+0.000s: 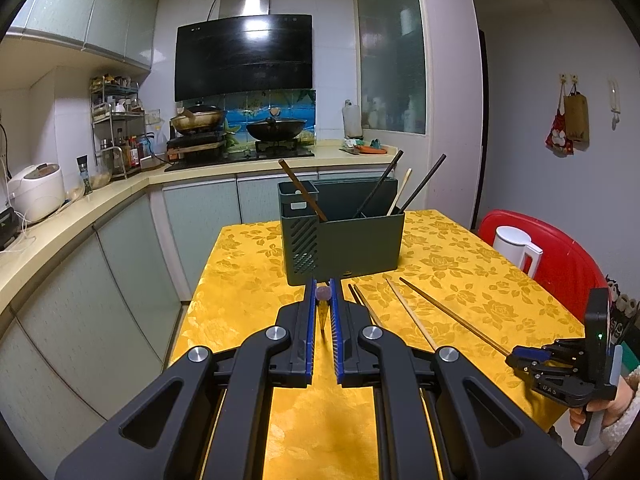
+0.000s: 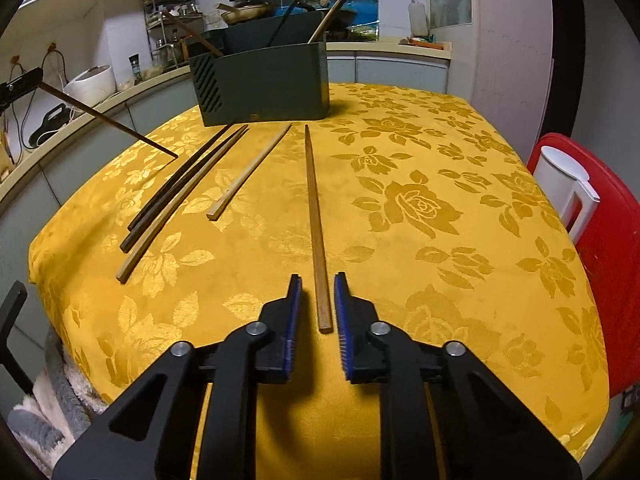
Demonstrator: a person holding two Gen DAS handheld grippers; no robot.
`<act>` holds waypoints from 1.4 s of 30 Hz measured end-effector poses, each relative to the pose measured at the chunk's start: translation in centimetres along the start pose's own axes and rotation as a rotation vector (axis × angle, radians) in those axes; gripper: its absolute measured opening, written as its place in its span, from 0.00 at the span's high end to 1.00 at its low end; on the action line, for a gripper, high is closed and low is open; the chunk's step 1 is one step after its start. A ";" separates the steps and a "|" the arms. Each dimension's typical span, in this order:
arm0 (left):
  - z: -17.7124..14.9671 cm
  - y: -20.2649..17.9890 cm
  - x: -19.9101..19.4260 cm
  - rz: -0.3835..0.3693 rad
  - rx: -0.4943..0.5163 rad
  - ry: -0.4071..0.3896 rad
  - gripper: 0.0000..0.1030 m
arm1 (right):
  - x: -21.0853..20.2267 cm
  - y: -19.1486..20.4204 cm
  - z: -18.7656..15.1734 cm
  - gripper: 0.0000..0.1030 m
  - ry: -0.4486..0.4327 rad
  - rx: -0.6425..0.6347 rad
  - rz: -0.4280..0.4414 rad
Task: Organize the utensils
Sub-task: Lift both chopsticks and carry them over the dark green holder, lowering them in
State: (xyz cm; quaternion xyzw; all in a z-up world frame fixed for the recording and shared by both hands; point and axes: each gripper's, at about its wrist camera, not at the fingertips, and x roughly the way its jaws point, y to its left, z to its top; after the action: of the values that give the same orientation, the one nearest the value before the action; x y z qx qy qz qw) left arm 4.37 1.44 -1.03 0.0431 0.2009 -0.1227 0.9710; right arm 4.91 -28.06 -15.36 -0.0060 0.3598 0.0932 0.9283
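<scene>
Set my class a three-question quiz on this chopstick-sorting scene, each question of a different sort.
1. True or false: the left gripper is empty.
2. How many chopsticks lie flat on the yellow tablecloth in the right wrist view? A three, B five, C seven.
3. Fill in: the right gripper straddles the brown chopstick with its jaws ____.

Key: 1 false, it is shut on a dark chopstick. 2 B. 3 open.
</scene>
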 end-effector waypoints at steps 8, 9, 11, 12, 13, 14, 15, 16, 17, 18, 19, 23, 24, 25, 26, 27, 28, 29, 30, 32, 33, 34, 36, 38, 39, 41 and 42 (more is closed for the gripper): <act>-0.2 -0.1 0.1 0.000 -0.011 0.007 0.94 | 0.0 1.0 -0.1 0.93 -0.005 -0.048 -0.045; -0.2 0.0 0.1 0.000 -0.011 0.008 0.94 | 0.0 1.1 -0.1 0.93 -0.003 -0.053 -0.048; -0.1 0.0 0.1 0.001 -0.012 0.006 0.94 | 0.0 1.1 0.1 0.93 0.012 -0.049 -0.046; 0.0 0.0 0.2 0.001 -0.013 0.004 0.94 | -0.1 1.0 0.2 0.93 0.015 -0.041 -0.042; 0.1 0.0 0.1 0.001 -0.014 0.003 0.94 | -0.4 0.8 0.4 0.93 0.010 -0.032 -0.036; 0.3 -0.1 0.2 0.002 -0.014 0.002 0.94 | -0.8 0.8 0.6 0.93 0.000 -0.026 -0.033; 0.4 0.0 0.2 0.003 -0.015 0.000 0.94 | -1.4 0.7 1.1 0.93 -0.018 -0.020 -0.030; 0.6 -0.1 0.2 0.005 -0.015 -0.003 0.94 | -1.8 0.6 1.3 0.93 -0.031 -0.016 -0.025; 0.8 -0.1 0.2 0.007 -0.015 -0.007 0.94 | -2.3 0.6 1.7 0.93 -0.045 -0.011 -0.020; 0.9 0.0 0.1 0.008 -0.015 -0.009 0.94 | -3.1 0.4 2.3 0.93 -0.068 -0.001 -0.012; 1.1 0.0 0.1 0.010 -0.015 -0.014 0.94 | -3.7 0.3 2.7 0.93 -0.082 0.007 -0.006; 1.7 -0.1 -0.2 0.015 -0.013 -0.029 0.94 | -6.2 -0.1 5.1 0.93 -0.149 0.031 0.021; 1.9 -0.1 -0.2 0.015 -0.013 -0.032 0.94 | -6.8 -0.1 5.7 0.93 -0.169 0.030 0.024; 2.1 -0.1 -0.2 0.015 -0.012 -0.035 0.94 | -7.6 0.0 6.5 0.93 -0.197 0.025 0.027; 2.2 -0.2 -0.2 0.016 -0.011 -0.039 0.94 | -8.3 0.1 7.1 0.93 -0.219 0.020 0.030; 2.4 -0.3 -0.1 0.015 -0.011 -0.040 0.94 | -8.9 0.1 7.7 0.93 -0.240 0.015 0.033; 2.5 -0.2 -0.1 0.014 -0.012 -0.041 0.94 | -9.6 0.3 8.5 0.93 -0.267 0.011 0.040; 2.6 -0.2 0.0 0.013 -0.013 -0.042 0.94 | -10.1 0.3 9.1 0.93 -0.284 0.008 0.046; 2.7 -0.3 0.0 0.013 -0.012 -0.044 0.94 | -10.7 0.5 9.9 0.93 -0.308 0.007 0.057; 3.0 -0.4 0.0 0.012 -0.009 -0.047 0.94 | -11.4 0.7 11.1 0.93 -0.336 0.003 0.075; 3.2 -0.4 0.1 0.013 -0.007 -0.049 0.94 | -11.8 0.9 11.9 0.93 -0.355 -0.002 0.085; 3.5 -0.5 0.1 0.015 -0.003 -0.053 0.94 | -12.1 1.0 12.4 0.93 -0.368 -0.005 0.088; 3.8 -0.4 0.1 0.018 0.000 -0.059 0.94 | -12.6 1.2 13.3 0.93 -0.392 -0.011 0.096; 4.2 -0.4 0.0 0.021 0.003 -0.068 0.94 | -12.9 1.4 14.2 0.93 -0.410 -0.016 0.107; 4.3 -0.3 0.0 0.021 0.003 -0.070 0.94 | -13.0 1.5 14.6 0.93 -0.415 -0.019 0.109; 4.7 -0.3 0.0 0.022 0.004 -0.075 0.94 | -13.0 1.7 15.5 0.93 -0.422 -0.026 0.111; 4.9 -0.3 0.1 0.023 0.006 -0.077 0.94 | -13.0 1.8 15.8 0.93 -0.422 -0.028 0.114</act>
State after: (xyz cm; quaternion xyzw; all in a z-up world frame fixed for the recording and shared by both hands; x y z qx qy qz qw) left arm 6.22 0.48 3.47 0.0438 0.1622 -0.1135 0.9792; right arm 5.74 -27.22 5.12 0.0209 0.1557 0.1495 0.9762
